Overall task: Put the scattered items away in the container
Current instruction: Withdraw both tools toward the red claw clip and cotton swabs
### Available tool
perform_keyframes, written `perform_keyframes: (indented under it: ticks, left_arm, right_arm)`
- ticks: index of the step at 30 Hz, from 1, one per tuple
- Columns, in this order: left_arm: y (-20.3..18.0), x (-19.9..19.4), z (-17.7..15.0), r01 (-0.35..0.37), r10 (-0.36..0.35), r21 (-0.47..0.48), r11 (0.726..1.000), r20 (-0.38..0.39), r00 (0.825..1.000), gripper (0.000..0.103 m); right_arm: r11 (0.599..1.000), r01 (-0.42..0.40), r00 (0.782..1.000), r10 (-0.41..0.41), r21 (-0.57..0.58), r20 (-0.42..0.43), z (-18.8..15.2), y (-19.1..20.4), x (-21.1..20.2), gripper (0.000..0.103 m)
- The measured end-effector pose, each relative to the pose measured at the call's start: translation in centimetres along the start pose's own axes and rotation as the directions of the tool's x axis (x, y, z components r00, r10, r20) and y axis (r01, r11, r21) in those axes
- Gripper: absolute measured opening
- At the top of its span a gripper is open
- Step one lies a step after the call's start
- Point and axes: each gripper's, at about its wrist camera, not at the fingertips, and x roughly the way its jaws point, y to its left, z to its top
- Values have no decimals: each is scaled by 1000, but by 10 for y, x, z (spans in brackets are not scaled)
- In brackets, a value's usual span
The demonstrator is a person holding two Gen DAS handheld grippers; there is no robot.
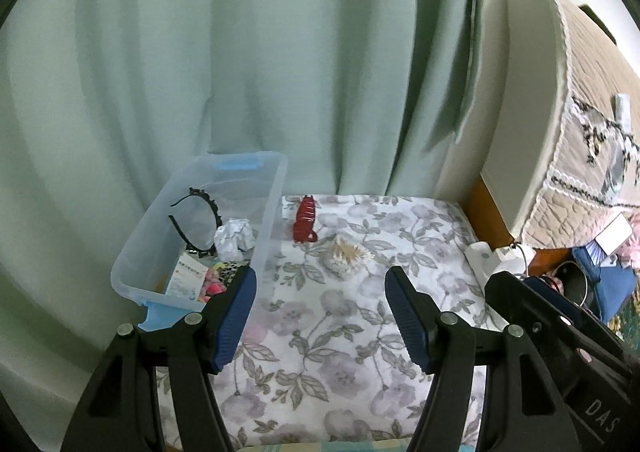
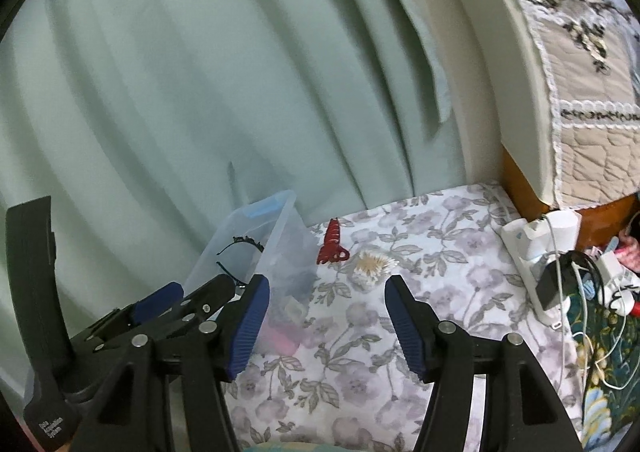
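Note:
A clear plastic bin [image 1: 264, 208] [image 2: 276, 232] with blue latches stands at the left of the floral cloth. It holds a black headband [image 1: 200, 212], a crumpled paper ball [image 1: 235, 238], a card and several colourful small items. On the cloth beside the bin lie a dark red hair claw [image 1: 305, 218] [image 2: 332, 243] and a bundle of cotton swabs [image 1: 347, 254] [image 2: 372, 266]. My left gripper [image 1: 322, 316] [image 2: 188, 296] is open by the bin's near corner, with nothing between its fingers. My right gripper [image 2: 326, 326] [image 1: 536, 292] is open and empty, short of the swabs.
A pale green curtain [image 1: 240, 72] hangs right behind the bin and cloth. At the right edge of the cloth lies a white power strip [image 2: 536, 248] with plugs and cables. Beyond it rises a wooden-framed bed with a quilted cover [image 1: 592, 140].

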Motion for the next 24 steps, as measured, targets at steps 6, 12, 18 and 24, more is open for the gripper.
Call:
perform_keyframes:
  ticks: [6,12,18,24]
  left_arm:
    - [-21,2,-3,0,0,35,999,-12,1000,68]
    - [-33,10,-5,-5,7,52,999,-38,999,68]
    - [-43,25,-8,-4,9,58,998,-79,997,68]
    - [-52,48,-12,-7,16,73,997,-124,992,68]
  right_arm:
    - [999,5,1000,-5,40,8,0,-22,-7,64]
    - [997,0,1000,0,76,-8,-2,-40,-4,64]
    - [995,1,999,2,96,-33,-5,-56,5,64]
    - [993,12,998,-3,121,-69,-8,-73,22,64]
